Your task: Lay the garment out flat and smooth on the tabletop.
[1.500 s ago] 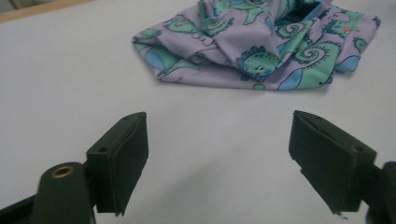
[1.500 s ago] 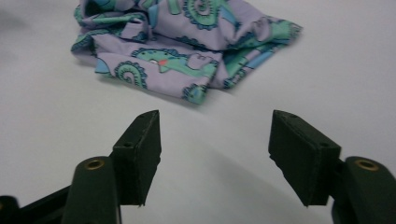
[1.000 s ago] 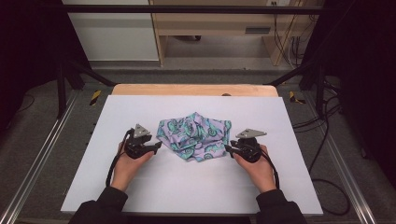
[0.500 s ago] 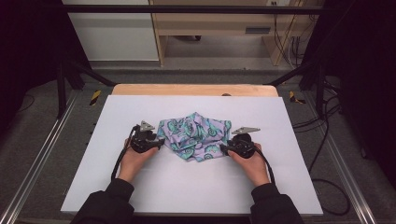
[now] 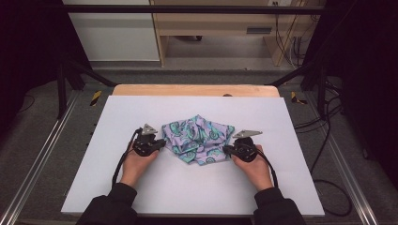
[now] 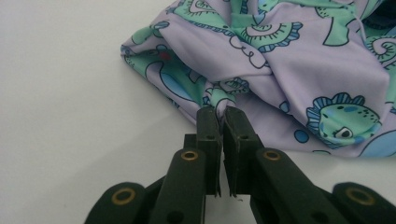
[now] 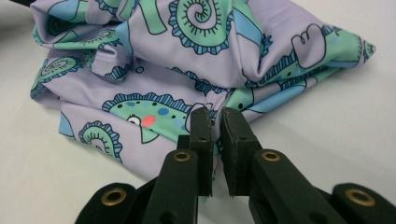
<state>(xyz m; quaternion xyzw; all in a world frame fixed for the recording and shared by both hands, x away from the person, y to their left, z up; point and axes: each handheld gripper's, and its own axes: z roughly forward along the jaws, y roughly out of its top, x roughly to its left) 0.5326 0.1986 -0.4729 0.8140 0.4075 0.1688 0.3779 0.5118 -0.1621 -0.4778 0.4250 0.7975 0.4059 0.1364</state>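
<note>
A crumpled lilac cloth (image 5: 197, 137) printed with green and blue sea creatures lies bunched in the middle of the white table (image 5: 141, 112). My left gripper (image 5: 161, 144) is at the cloth's left edge. In the left gripper view its jaws are shut on a fold of the cloth (image 6: 299, 70) at the left gripper (image 6: 222, 115) tips. My right gripper (image 5: 226, 149) is at the cloth's right edge. The right gripper (image 7: 215, 115) has its jaws pinched on a fold of the cloth (image 7: 196, 51). Both hands rest low on the table.
A wooden strip (image 5: 195, 90) runs along the table's far edge. Metal rails (image 5: 40, 159) flank both sides, with cables (image 5: 324, 140) on the floor at the right. White table surface surrounds the cloth.
Both grippers have moved inward from beside the cloth onto its left and right edges, and their jaws now pinch the fabric. The cloth itself has barely shifted.
</note>
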